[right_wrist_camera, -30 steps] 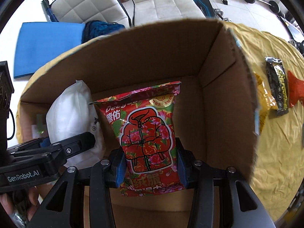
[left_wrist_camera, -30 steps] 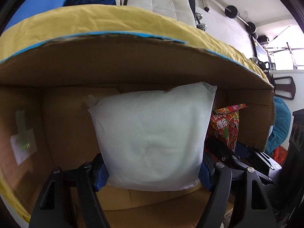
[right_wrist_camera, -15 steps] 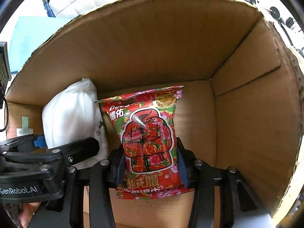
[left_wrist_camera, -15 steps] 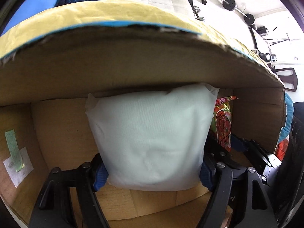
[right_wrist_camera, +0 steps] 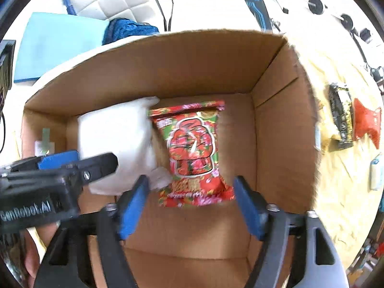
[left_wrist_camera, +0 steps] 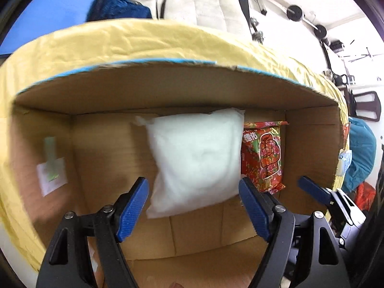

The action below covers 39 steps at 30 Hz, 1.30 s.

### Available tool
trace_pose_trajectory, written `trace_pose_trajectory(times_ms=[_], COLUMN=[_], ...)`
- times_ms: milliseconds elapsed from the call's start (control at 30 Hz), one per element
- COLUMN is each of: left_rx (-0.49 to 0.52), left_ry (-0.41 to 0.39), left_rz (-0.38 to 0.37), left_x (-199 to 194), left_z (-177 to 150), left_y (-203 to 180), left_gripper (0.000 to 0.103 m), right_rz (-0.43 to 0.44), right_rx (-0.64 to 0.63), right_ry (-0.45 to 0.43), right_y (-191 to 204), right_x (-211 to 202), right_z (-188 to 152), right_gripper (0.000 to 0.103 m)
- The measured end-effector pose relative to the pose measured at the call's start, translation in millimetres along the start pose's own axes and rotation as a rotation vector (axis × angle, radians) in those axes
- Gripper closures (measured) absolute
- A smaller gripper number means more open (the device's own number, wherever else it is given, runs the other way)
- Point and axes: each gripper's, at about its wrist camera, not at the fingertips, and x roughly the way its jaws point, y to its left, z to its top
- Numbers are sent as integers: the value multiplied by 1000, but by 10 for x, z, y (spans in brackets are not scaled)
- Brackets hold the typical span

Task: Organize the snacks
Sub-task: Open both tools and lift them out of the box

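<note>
Left claw (left_wrist_camera: 193, 206): spread wide, blue pads clear of everything; holds nothing. Hangs over the open top of the cardboard box (left_wrist_camera: 168, 88).
Right claw (right_wrist_camera: 192, 204): also spread wide, empty; pads flank the near end of the red packet without touching it, as far as the blur allows.
White bag (left_wrist_camera: 195, 160): lies on the box floor directly ahead of the left claw, just beyond its pads, long axis running away from the claw toward the far wall.
Red packet (right_wrist_camera: 192, 151): flat on the box floor directly ahead of the right claw, long axis running away from the claw, print side up. Its left edge touches or slightly overlaps the white bag (right_wrist_camera: 117, 141); exact contact unclear.
Nearer claw: left for the white bag, right for the red packet; the two claws sit side by side, left one visible in the right wrist view (right_wrist_camera: 72, 165).
Loose snacks: a black packet (right_wrist_camera: 340, 117) and an orange-red packet (right_wrist_camera: 367, 122) lie on the yellow-covered worktop (right_wrist_camera: 348, 192), outside the box to the right, well apart from both claws.
Judgement: two items look delivered; the remaining packets lie to the right, so the right claw is the better placed for them, lifting clear of the box wall first.
Risk: box wall stands between claw and packets.
</note>
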Motion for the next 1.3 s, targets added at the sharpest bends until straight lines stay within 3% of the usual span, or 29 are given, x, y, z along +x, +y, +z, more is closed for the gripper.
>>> trace_pose_trajectory(times_ms=[167,267,333,367,467,900,1033,1300], left_rx=[-14,-17,-16,-12,-7,11,18,47], left_ry=[-74,-123,-155,-179,-230,-353,-346,-380], left_rz=[57,93,108,125,154,171,123,143], left_x=[-241,-335,-384,-446,-512,-1044,-1206,-1461], left_z=[-210,-314,-376,-445,-439,-1122,-1354,-1660], left_y=[59,65,-2,-12,-71,-191,-233,-384], left_gripper=[27,27,20,11,6,4,4,4], right_rz=[-55,-49,-43,-53,-51,-36,-15,45], right_rx=[-51,-59,-67,-70,-74,-76,-66,-56], right_ry=[-33,-30,-40,-43,-58,-139,-162,-184], right_y=[128,158,149,173,178,152,120,48], right_x=[-226,-340,-435,-475,-624,-1238,-1466,-1777], right_z=[-193,-263,-342,-259,-323,-775,-986,-1345], right_gripper=[18,6,2,0,0,0,0,0])
